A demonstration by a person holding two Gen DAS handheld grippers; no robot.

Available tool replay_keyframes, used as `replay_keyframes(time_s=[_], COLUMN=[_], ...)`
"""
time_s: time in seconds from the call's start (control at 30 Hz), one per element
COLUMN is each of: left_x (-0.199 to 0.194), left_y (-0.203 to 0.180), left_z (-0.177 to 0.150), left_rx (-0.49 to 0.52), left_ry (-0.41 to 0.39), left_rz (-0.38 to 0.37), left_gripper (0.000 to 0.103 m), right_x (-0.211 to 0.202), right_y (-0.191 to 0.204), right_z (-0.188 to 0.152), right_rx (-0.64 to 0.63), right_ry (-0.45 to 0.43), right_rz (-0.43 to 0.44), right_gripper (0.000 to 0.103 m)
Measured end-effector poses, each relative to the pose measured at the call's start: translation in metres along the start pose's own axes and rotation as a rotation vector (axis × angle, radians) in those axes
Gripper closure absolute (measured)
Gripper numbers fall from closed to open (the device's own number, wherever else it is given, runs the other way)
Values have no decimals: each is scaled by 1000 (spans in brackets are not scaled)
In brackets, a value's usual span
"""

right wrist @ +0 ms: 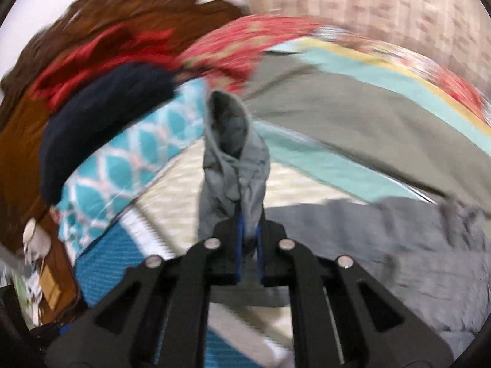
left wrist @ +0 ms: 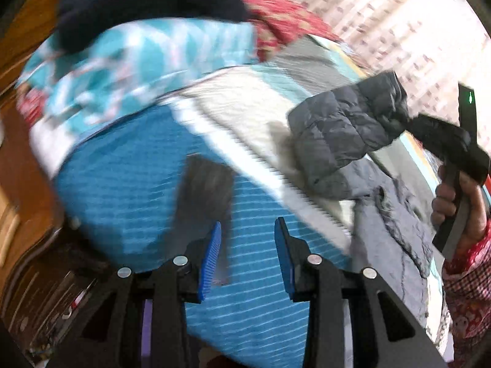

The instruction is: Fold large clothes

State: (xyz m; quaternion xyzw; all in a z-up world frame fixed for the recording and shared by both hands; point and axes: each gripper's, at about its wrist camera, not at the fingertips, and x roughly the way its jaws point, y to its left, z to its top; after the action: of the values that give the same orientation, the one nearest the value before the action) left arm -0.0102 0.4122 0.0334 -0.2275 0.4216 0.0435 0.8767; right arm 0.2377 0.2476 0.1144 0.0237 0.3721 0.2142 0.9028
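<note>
**One grey jacket, sleeve lifted off the bed**

One grey quilted jacket, spread on the right part of the bed. One sleeve raised off the body, cuff opening facing the right wrist camera. Clamped near its lower end between the two blue pads of the right gripper, jaws pressed nearly together on the cloth. Seen from the left wrist: same sleeve hanging in the air from the black gripper, one hand around its handle, red patterned cuff below.

Left gripper apart from the jacket, over the blue striped cover; two blue pads standing wide, nothing between.

Further out: one teal patterned pillow, one dark navy bundle above it, one red floral cloth beside. Much blur throughout.
</note>
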Motion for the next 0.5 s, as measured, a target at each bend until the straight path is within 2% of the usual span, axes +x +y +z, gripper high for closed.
replay_keyframes(time_s=[0.13, 0.27, 0.5], left_x=[31, 76, 137], left_y=[-66, -129, -220], left_z=[12, 19, 18], left_rx=[80, 131, 245], left_ry=[27, 91, 149], left_rz=[-47, -66, -51], left_gripper=[14, 14, 14], right_x=[-32, -48, -75], right_y=[-103, -207, -319], right_z=[-25, -58, -113], right_rx=[164, 332, 526], right_ry=[-32, -11, -13], right_rz=[-60, -115, -140], right_gripper=[97, 97, 97])
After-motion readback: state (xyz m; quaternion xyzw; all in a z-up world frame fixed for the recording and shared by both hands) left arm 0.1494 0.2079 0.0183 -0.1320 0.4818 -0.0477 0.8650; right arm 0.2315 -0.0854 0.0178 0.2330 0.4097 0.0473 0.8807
